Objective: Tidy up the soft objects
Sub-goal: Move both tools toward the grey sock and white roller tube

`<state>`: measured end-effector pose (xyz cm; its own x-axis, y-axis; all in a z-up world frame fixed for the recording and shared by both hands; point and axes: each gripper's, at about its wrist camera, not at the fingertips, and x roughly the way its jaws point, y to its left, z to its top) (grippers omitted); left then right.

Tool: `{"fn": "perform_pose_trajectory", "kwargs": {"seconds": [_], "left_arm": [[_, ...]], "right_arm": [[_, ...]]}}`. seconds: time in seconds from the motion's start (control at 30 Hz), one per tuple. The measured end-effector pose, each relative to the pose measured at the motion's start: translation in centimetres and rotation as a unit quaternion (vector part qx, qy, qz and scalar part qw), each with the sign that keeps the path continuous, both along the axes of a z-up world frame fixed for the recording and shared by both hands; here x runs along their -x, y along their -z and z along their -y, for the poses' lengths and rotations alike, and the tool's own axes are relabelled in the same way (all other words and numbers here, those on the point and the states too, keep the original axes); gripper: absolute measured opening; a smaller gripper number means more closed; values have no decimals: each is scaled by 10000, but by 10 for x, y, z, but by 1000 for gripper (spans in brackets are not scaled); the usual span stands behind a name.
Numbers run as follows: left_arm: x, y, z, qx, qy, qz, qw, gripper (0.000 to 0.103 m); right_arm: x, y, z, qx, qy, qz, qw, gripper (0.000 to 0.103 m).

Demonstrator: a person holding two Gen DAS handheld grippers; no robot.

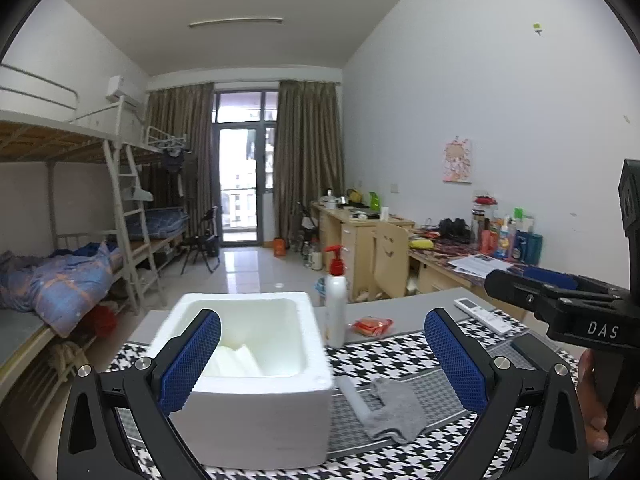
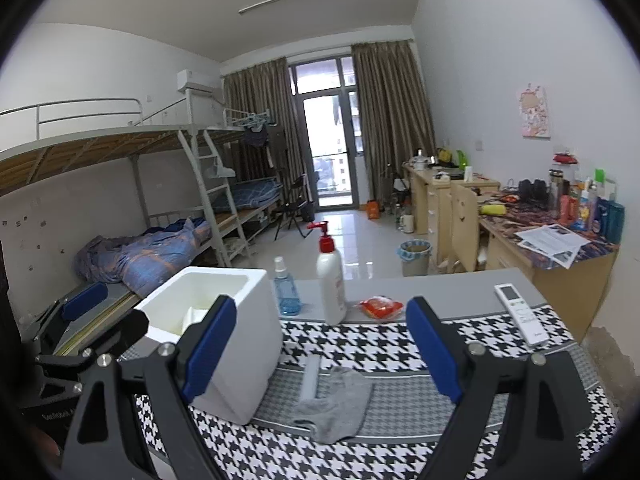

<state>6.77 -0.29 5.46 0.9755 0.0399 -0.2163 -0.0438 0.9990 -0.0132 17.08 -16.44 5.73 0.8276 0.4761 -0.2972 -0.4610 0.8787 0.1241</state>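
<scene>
A grey sock (image 1: 390,408) lies flat on the houndstooth mat, just right of a white foam box (image 1: 256,364); it also shows in the right wrist view (image 2: 334,402). The box (image 2: 224,332) holds something pale folded at its bottom (image 1: 240,358). My left gripper (image 1: 322,364) is open and empty, raised above the box's right edge and the sock. My right gripper (image 2: 320,354) is open and empty, above the sock. Each gripper shows at the edge of the other's view.
A white pump bottle with a red top (image 2: 330,280), a blue spray bottle (image 2: 286,290), a red snack packet (image 2: 380,306) and a white remote (image 2: 520,314) stand on the grey table behind the mat. Bunk beds are left, cluttered desks right.
</scene>
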Motion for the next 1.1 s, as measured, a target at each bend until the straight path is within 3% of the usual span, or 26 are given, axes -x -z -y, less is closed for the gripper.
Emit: {"fn": "perform_pose_trajectory", "kwargs": {"seconds": [0.53, 1.1], "left_arm": [[-25, 17, 34, -19, 555, -365, 9978, 102], [-49, 54, 50, 7, 773, -848, 9934, 102]], "right_arm": [[-1, 15, 25, 194, 473, -119, 9986, 89], [-17, 28, 40, 126, 592, -467, 9971, 89]]}}
